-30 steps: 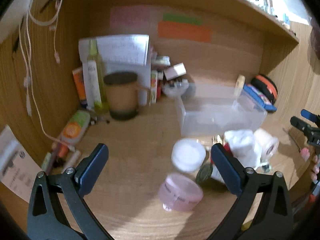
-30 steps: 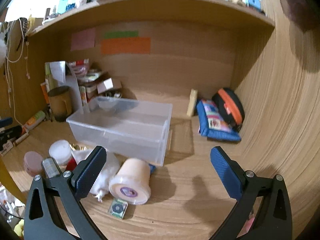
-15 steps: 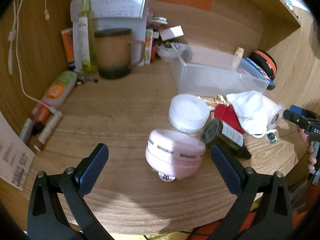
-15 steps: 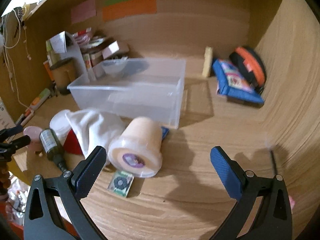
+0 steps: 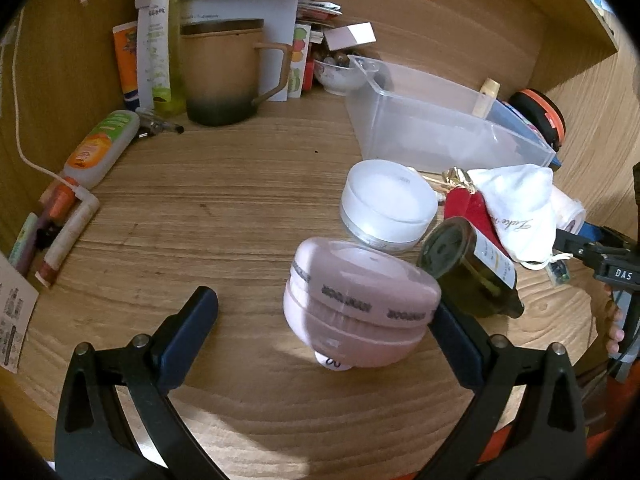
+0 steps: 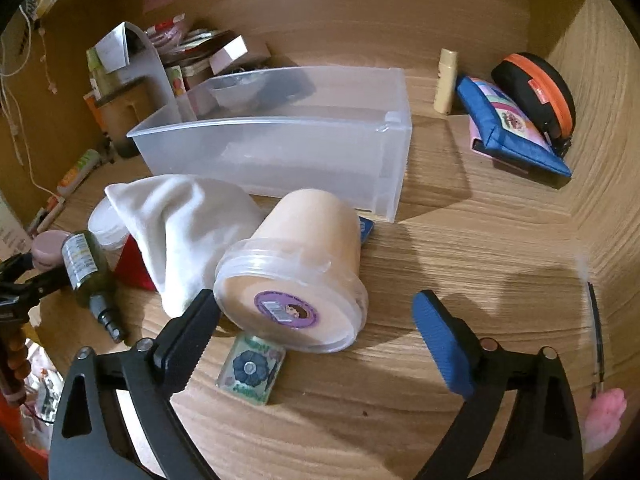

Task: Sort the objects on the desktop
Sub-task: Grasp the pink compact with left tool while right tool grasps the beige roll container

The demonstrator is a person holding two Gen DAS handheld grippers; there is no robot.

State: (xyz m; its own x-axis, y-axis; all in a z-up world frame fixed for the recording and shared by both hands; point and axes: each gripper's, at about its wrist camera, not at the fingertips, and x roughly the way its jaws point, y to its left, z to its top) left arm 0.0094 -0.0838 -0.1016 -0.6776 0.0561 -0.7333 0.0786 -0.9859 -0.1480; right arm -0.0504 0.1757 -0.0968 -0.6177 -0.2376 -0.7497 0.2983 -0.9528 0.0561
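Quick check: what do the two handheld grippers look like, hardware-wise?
Left gripper: black plastic arms with triangular cutouts, silver rivets, dark navy pads. Right gripper: same black frame, one bright blue ribbed pad, the other looks darker; its jaws are closing. White "DAS" lettering shows on its body in the left view.

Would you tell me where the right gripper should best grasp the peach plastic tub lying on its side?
Probably across the clear lidded rim of the peach plastic tub, approached from the front. The lid faces the closing right gripper, whose fingers already flank that end.
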